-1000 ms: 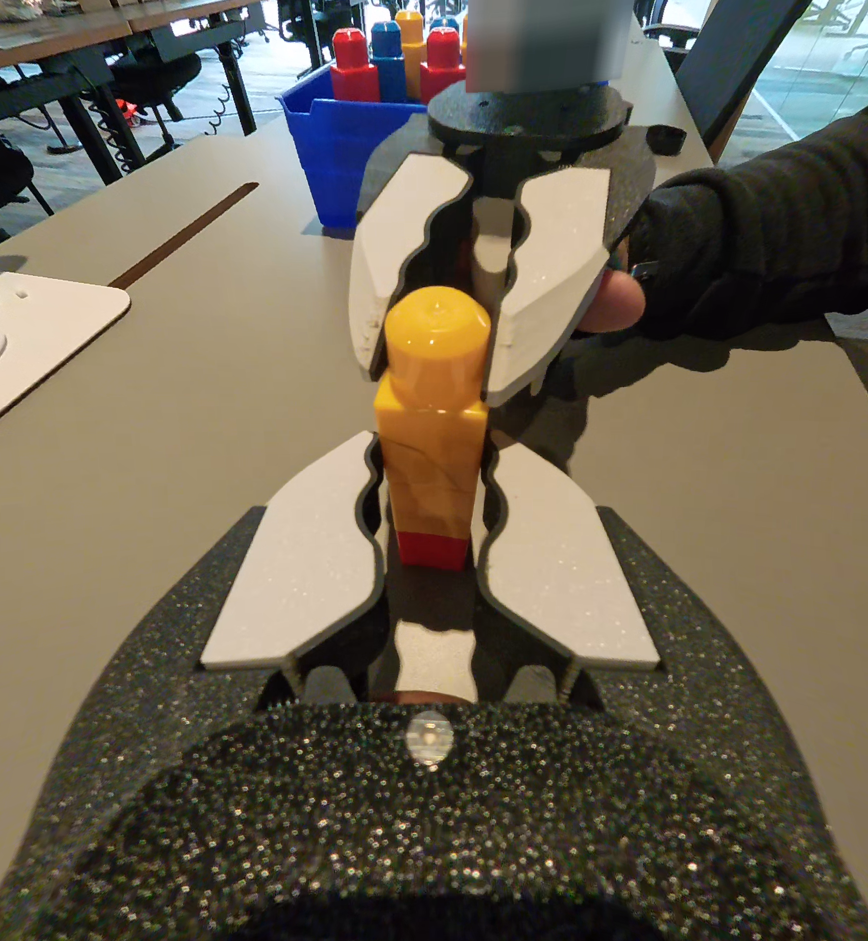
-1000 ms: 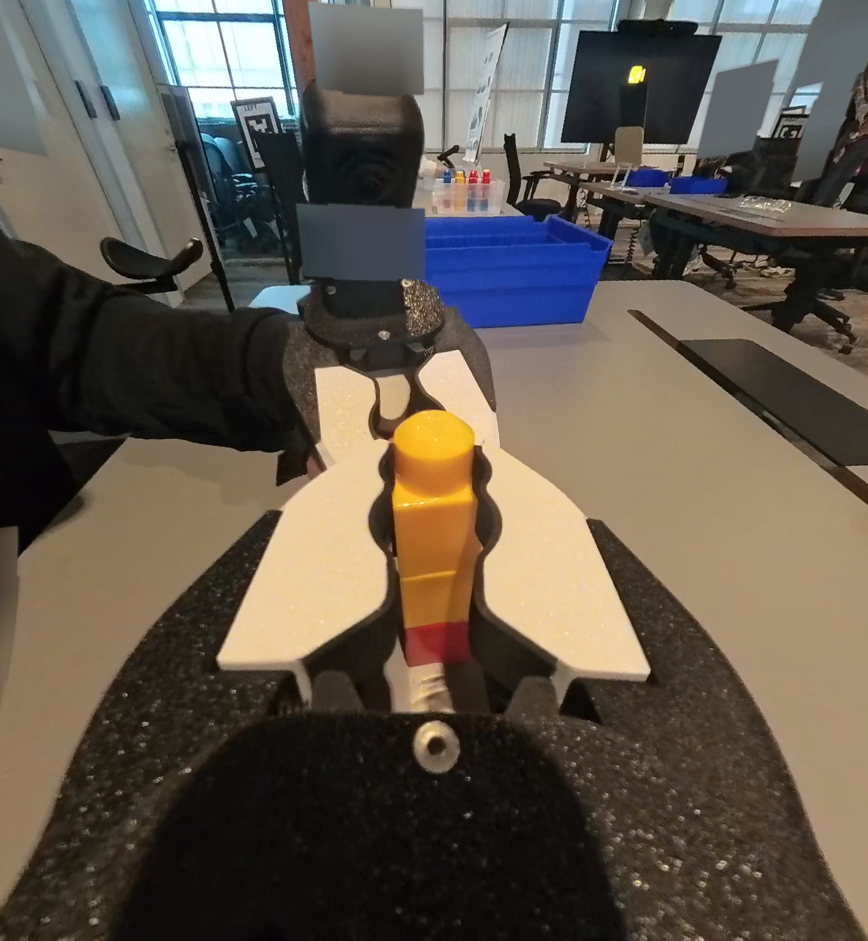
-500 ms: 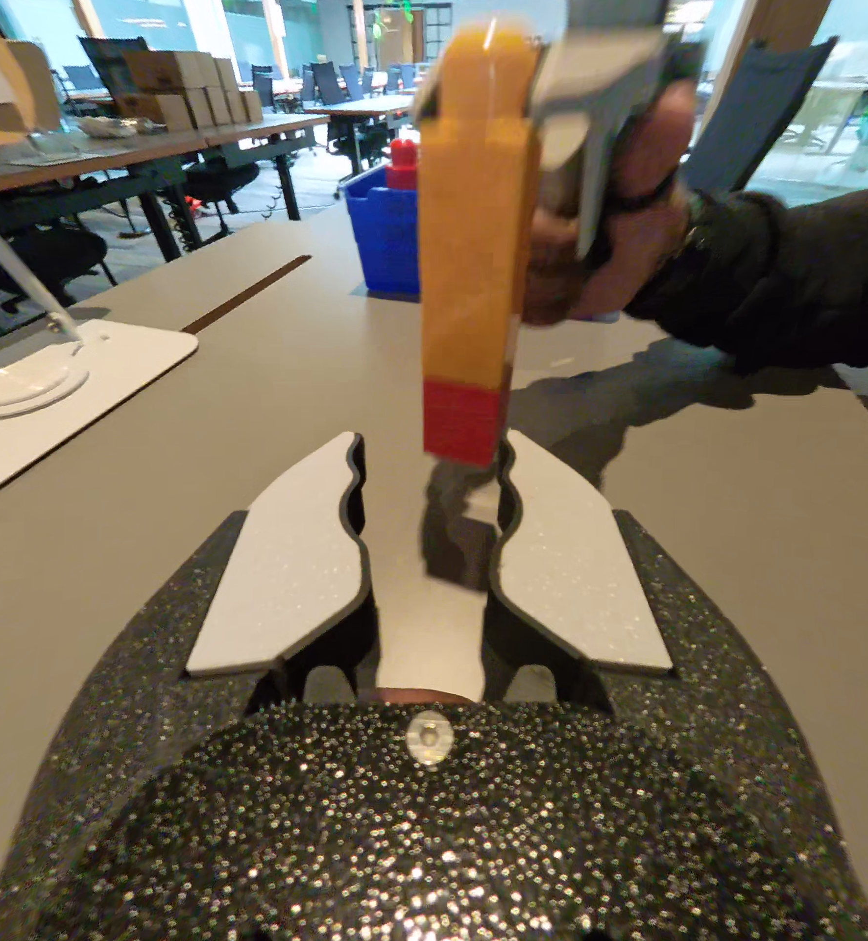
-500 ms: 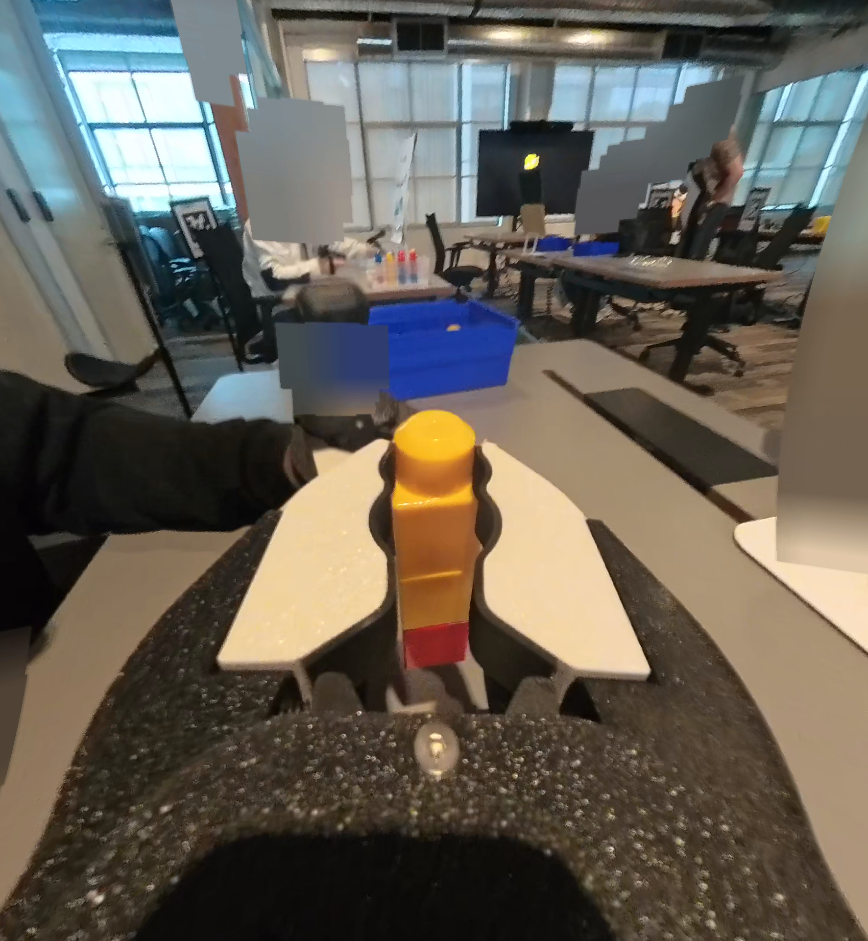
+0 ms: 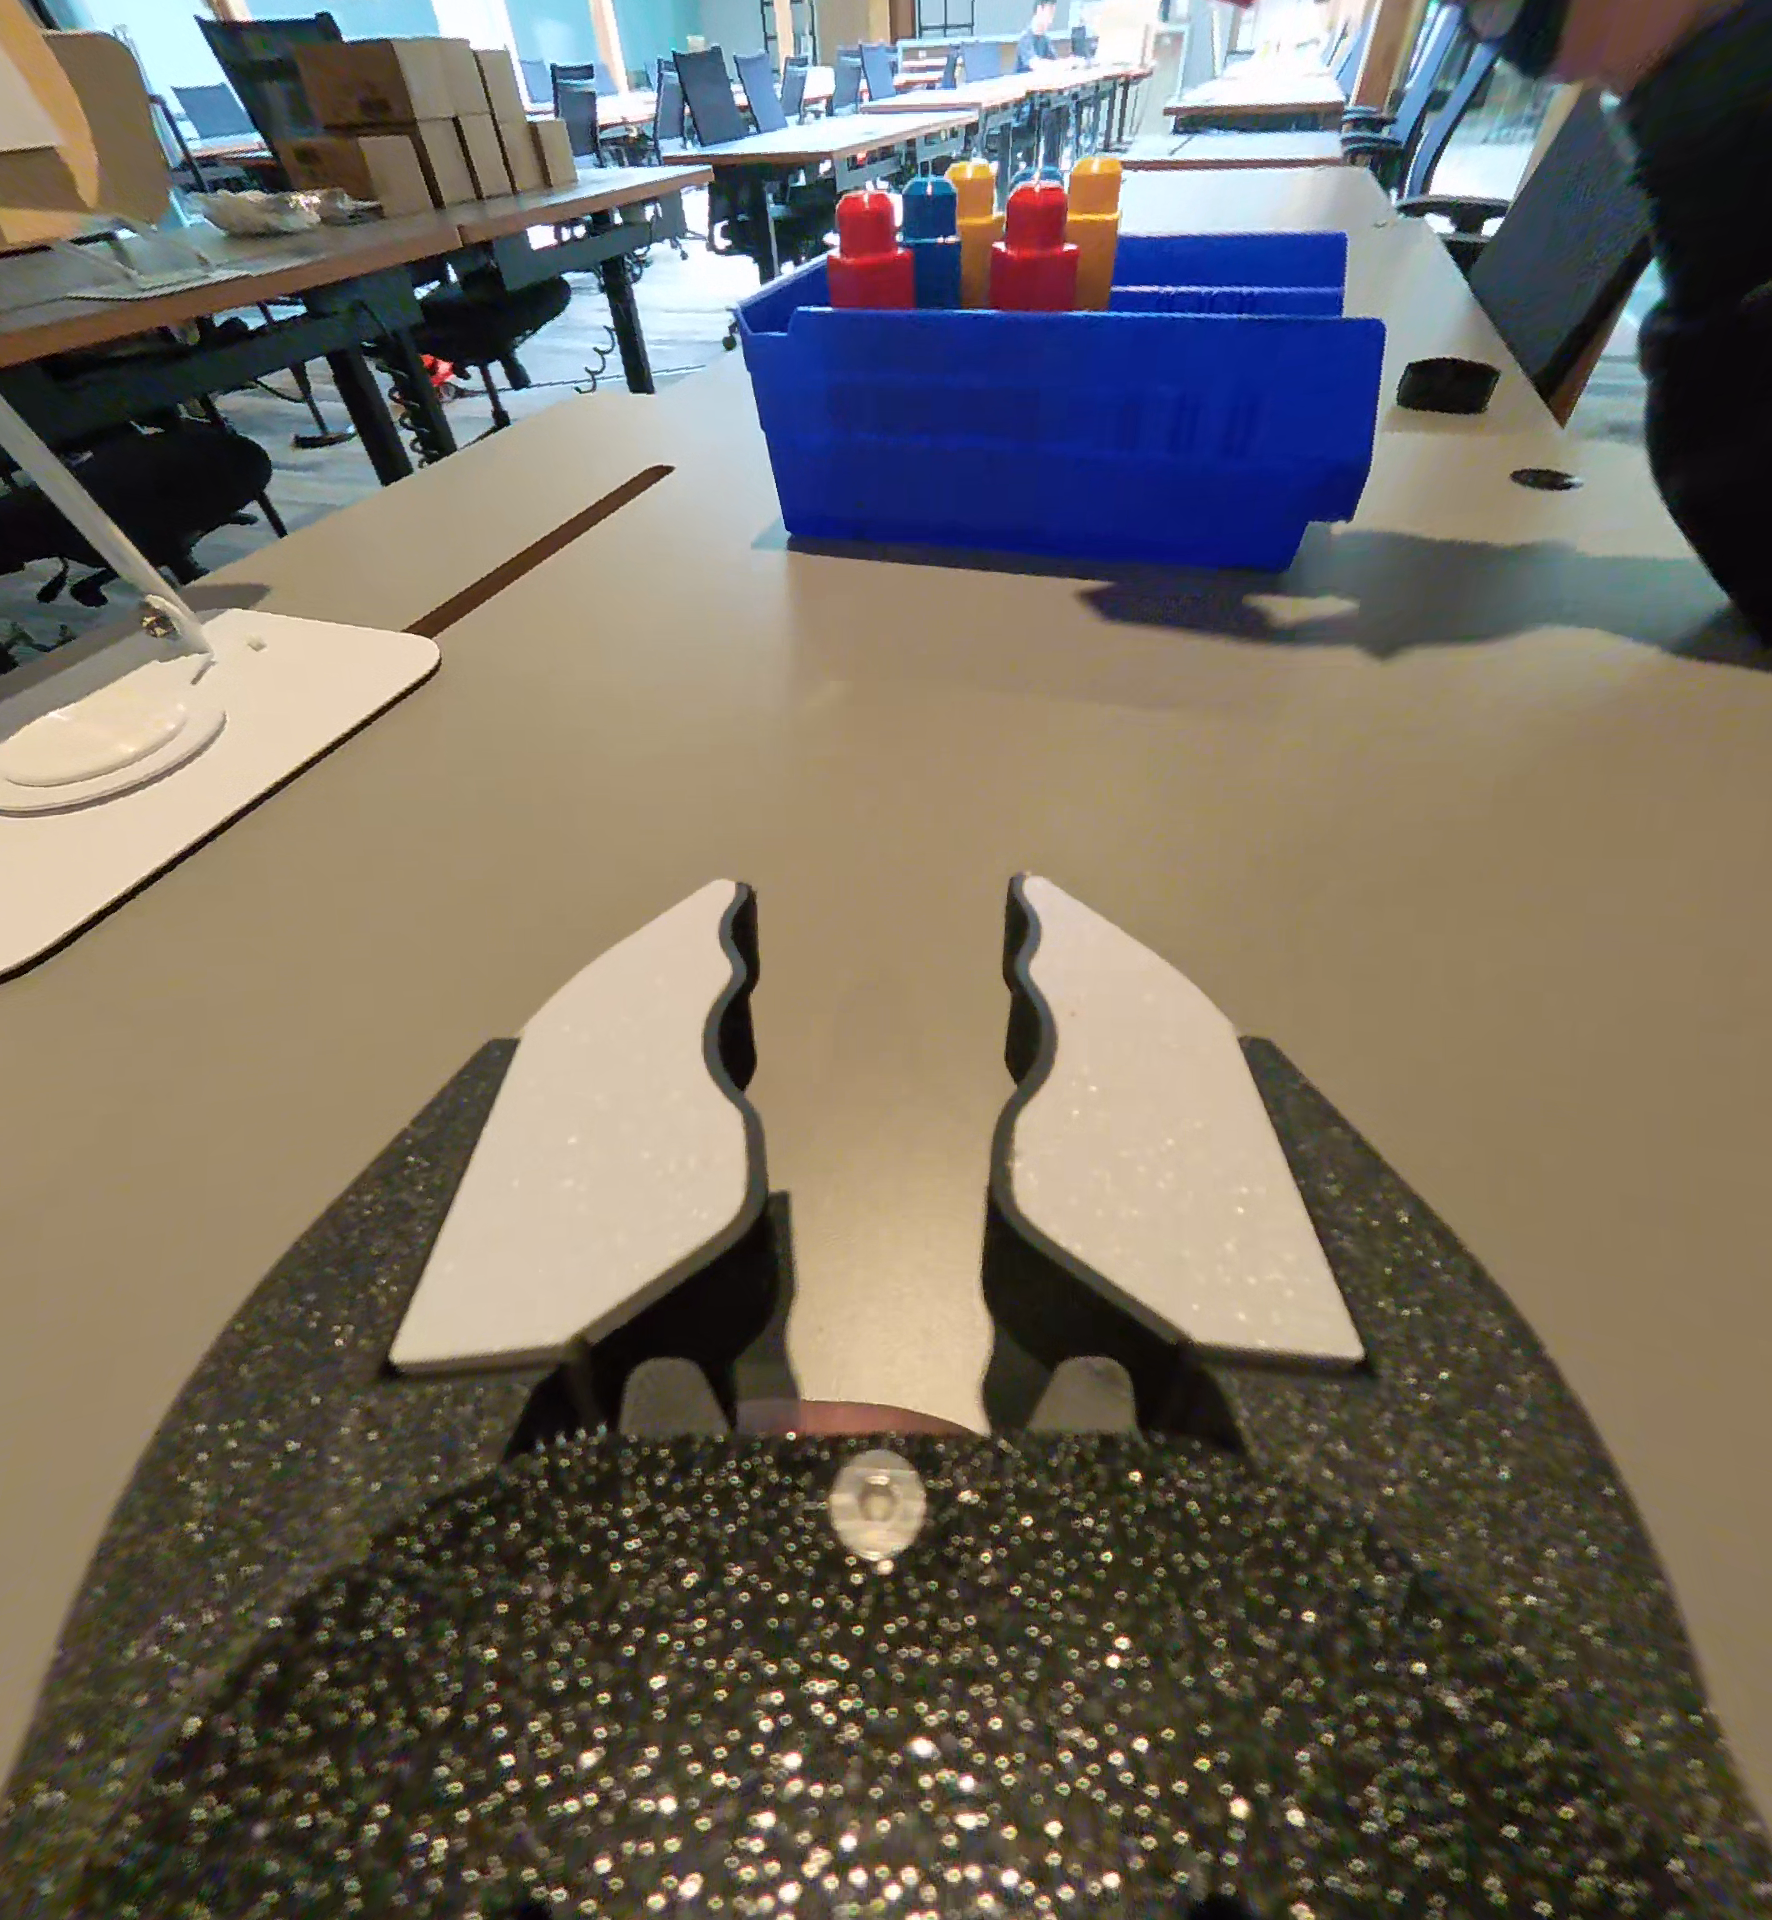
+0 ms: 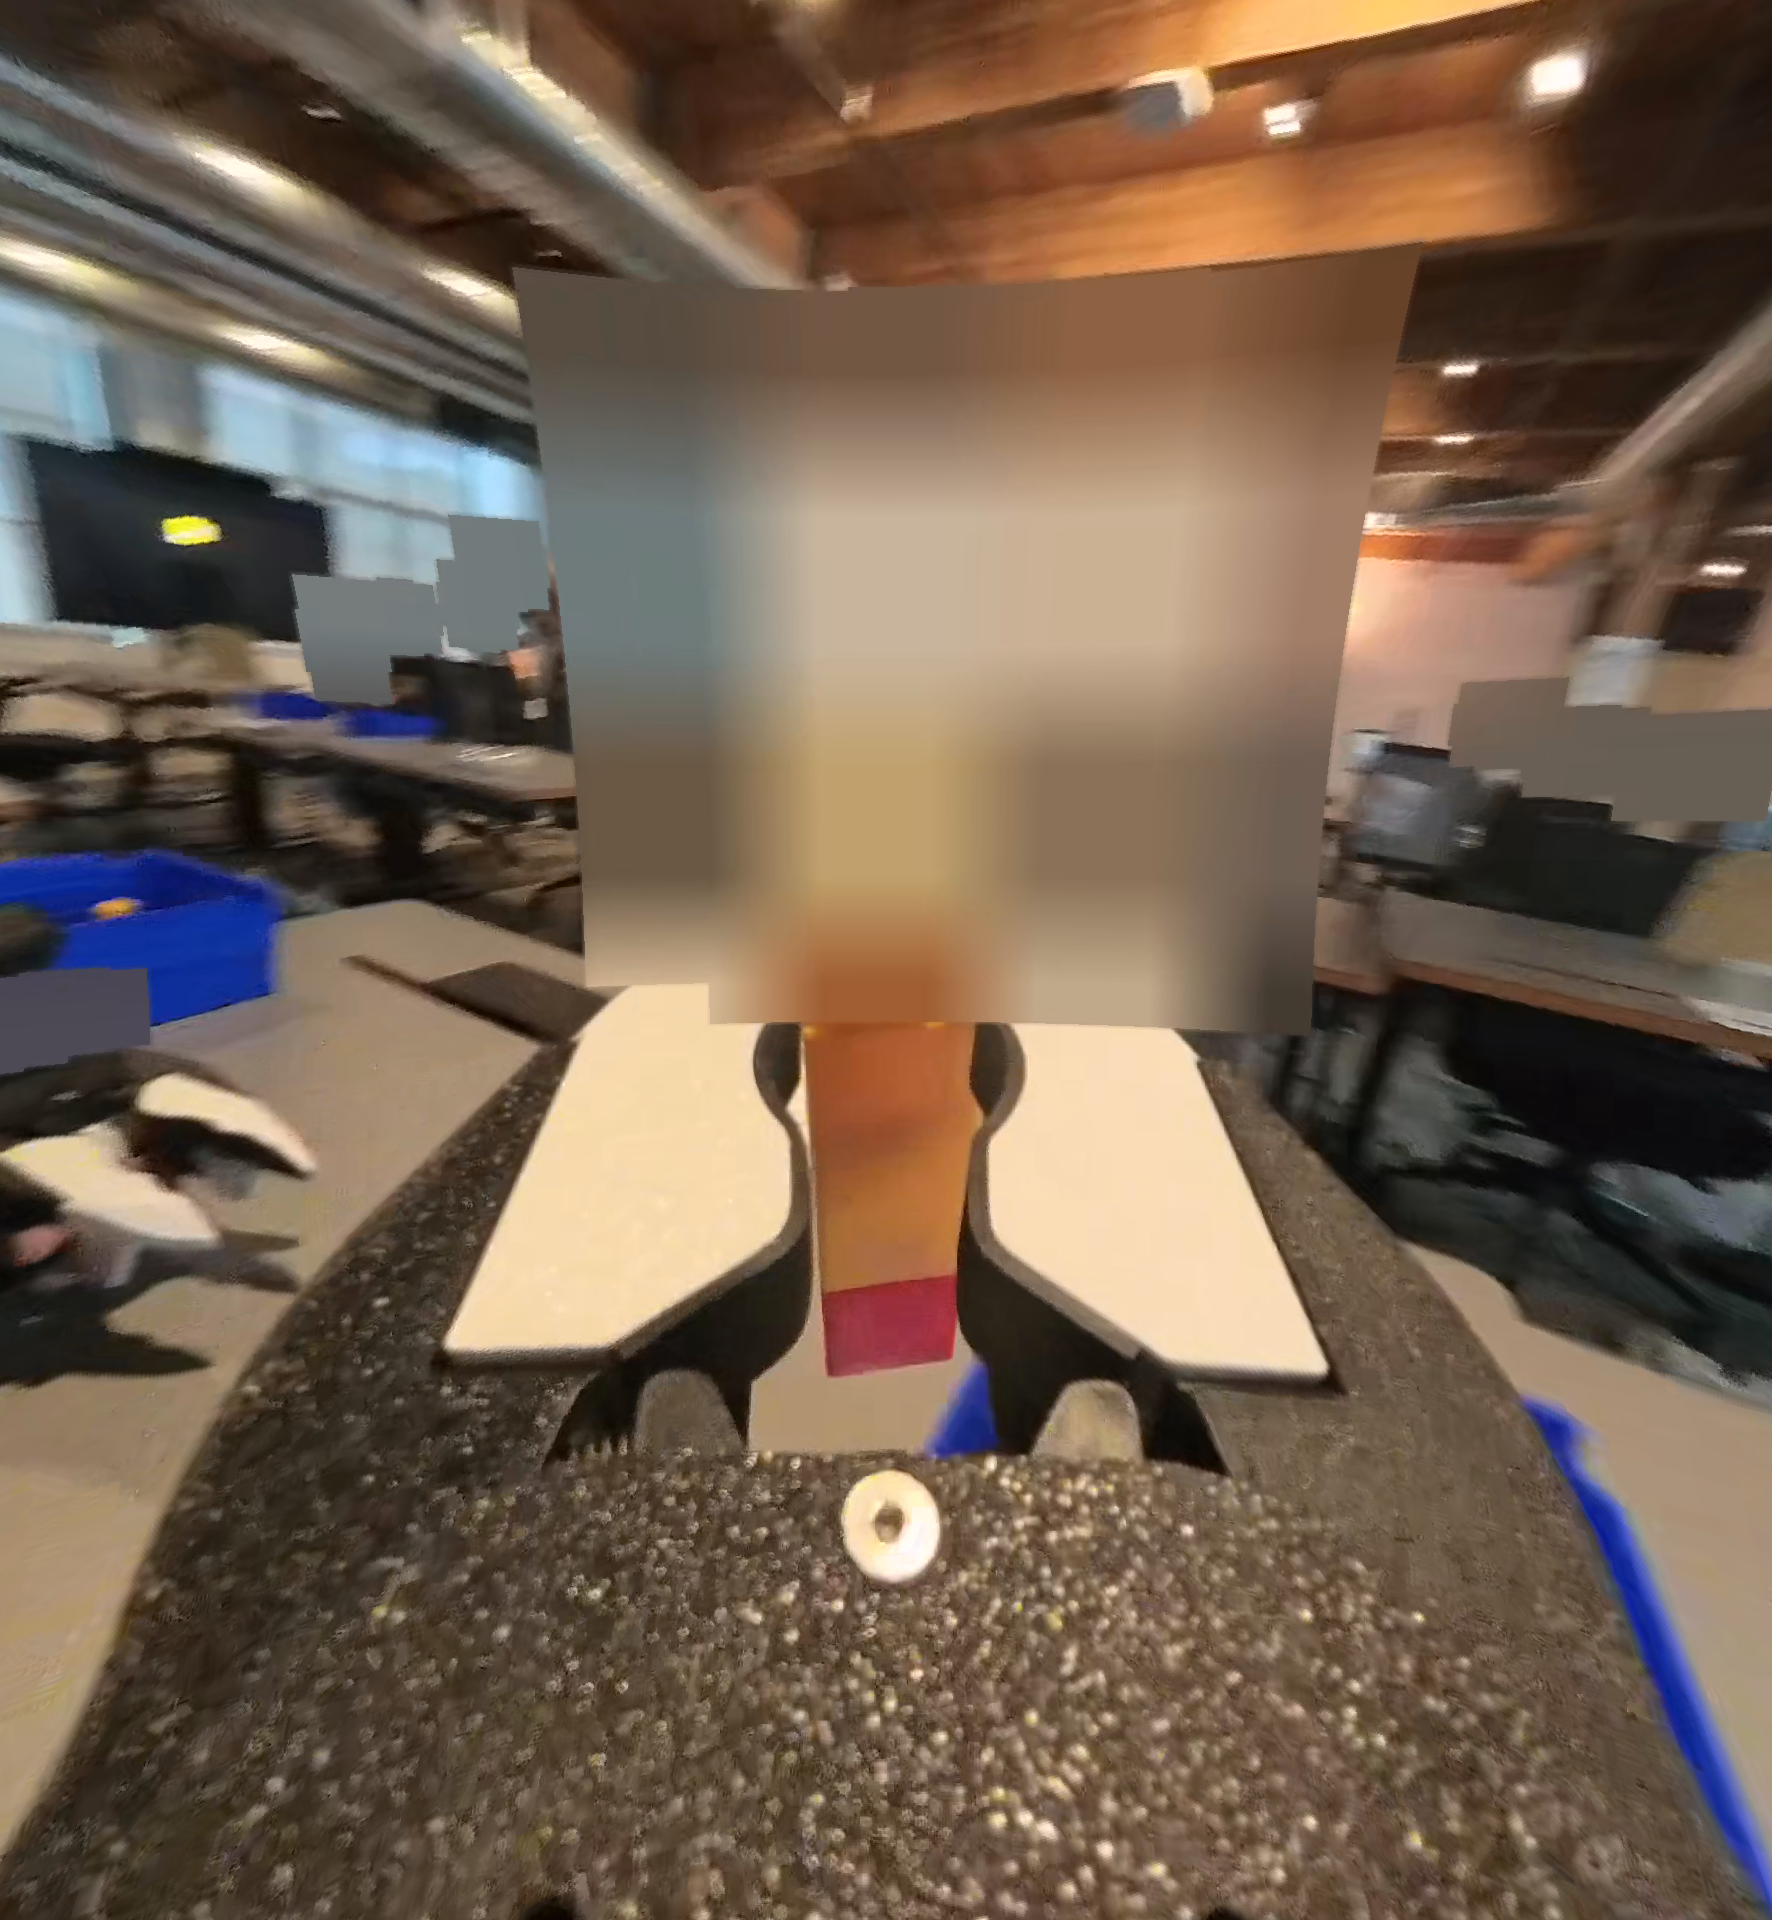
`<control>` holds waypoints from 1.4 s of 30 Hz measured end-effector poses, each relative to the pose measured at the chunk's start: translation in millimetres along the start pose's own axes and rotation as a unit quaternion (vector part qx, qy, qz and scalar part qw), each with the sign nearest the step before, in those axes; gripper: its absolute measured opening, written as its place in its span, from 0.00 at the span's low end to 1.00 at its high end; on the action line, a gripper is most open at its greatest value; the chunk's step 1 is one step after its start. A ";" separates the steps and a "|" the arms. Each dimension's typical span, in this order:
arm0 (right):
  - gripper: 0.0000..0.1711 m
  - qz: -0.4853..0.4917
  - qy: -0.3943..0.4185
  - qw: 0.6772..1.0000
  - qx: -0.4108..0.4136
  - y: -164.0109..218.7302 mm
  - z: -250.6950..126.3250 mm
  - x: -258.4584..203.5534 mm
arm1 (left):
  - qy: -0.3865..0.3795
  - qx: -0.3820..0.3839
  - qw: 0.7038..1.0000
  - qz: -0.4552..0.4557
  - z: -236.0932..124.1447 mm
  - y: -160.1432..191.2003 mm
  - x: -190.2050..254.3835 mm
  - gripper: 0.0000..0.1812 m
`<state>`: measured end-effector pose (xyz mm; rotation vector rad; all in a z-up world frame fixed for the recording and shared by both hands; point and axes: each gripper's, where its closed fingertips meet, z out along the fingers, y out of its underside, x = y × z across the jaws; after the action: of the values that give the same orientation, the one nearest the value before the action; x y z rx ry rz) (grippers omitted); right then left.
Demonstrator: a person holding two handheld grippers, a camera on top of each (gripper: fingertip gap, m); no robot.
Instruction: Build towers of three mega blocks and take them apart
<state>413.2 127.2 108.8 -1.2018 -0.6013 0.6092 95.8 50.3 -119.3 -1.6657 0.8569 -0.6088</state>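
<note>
Right gripper [image 6: 887,1195]: the jaws are pinching a tower of plastic mega blocks [image 6: 887,1216], orange-yellow above and a red block at the bottom end; its top is hidden behind a blurred patch.
Left gripper [image 5: 880,1039]: the jaws are spread apart with nothing between them, low over the worktop.
Place of the tower: lifted in the air in the right gripper, above the edge of a blue plastic bin [image 6: 1640,1621]; the view is smeared, so I cannot tell how high.
Risk 1: the tower is held only at its sides, so I think a quick swing may turn it in the jaws or let it slip out.
Risk 2: the red bottom block hangs below the grip; if it knocks the bin wall, it may come off or the tower may break apart.
Risk 3: the left gripper is well apart from the tower, so a pull on one block would need a new, exact approach.
Other blocks: red, blue and yellow block towers [image 5: 975,244] stand upright in the blue bin [image 5: 1069,447].
Surface: smooth grey matte worktop [image 5: 965,748], with a white flat base plate of a stand [image 5: 186,748] on its left side.
Room: large open office with rows of desks, black chairs, cardboard boxes, big windows, and a wooden ceiling with pipes.
</note>
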 end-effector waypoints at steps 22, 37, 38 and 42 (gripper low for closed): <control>0.17 0.045 0.076 0.986 -0.140 151.6 -20.4 44.2 | -0.003 -0.030 0.999 0.020 6.7 7.6 3.0 0.24; 0.17 0.053 0.094 0.957 -0.268 189.4 -17.3 42.5 | -0.016 -0.036 0.999 0.017 8.3 9.1 -1.1 0.23; 0.17 0.050 0.091 0.958 -0.268 189.6 -16.7 41.6 | -0.016 -0.036 0.999 0.017 8.3 9.0 -0.9 0.23; 0.17 0.053 0.091 0.958 -0.266 189.6 -16.7 42.0 | -0.016 -0.035 0.999 0.019 8.0 8.6 -0.3 0.23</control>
<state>433.2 192.6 -73.6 -1.7859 -0.5631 0.4275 99.8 54.3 -129.7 -1.7129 0.8939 -0.5309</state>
